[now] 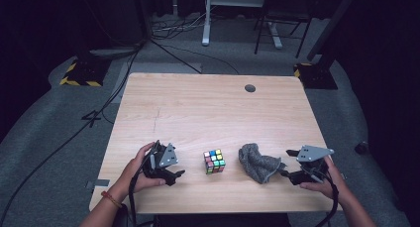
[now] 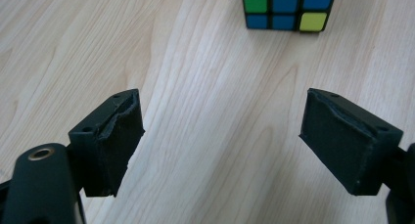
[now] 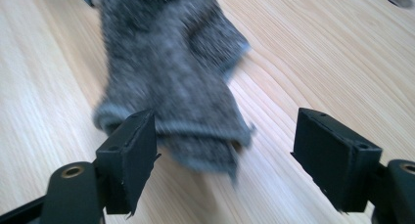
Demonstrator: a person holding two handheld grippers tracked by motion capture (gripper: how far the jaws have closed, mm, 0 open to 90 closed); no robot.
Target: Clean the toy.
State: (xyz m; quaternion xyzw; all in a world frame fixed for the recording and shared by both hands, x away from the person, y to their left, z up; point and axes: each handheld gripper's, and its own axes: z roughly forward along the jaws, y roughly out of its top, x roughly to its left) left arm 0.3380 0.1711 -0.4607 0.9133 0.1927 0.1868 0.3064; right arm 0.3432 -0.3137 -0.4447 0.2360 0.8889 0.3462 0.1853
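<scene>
Wooden counter [image 1: 208, 108], near edge: puzzle cube [image 1: 214, 161] centre, grey sock [image 1: 257, 162] just right of it.
Left gripper [image 1: 174, 175] left of cube, jaws parted, empty; right gripper [image 1: 286, 171] at sock's near-right end, jaws wide apart, gripping nothing.

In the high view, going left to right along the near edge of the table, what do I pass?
Left gripper → puzzle cube → grey sock → right gripper, its open jaws right at the sock's edge.
</scene>
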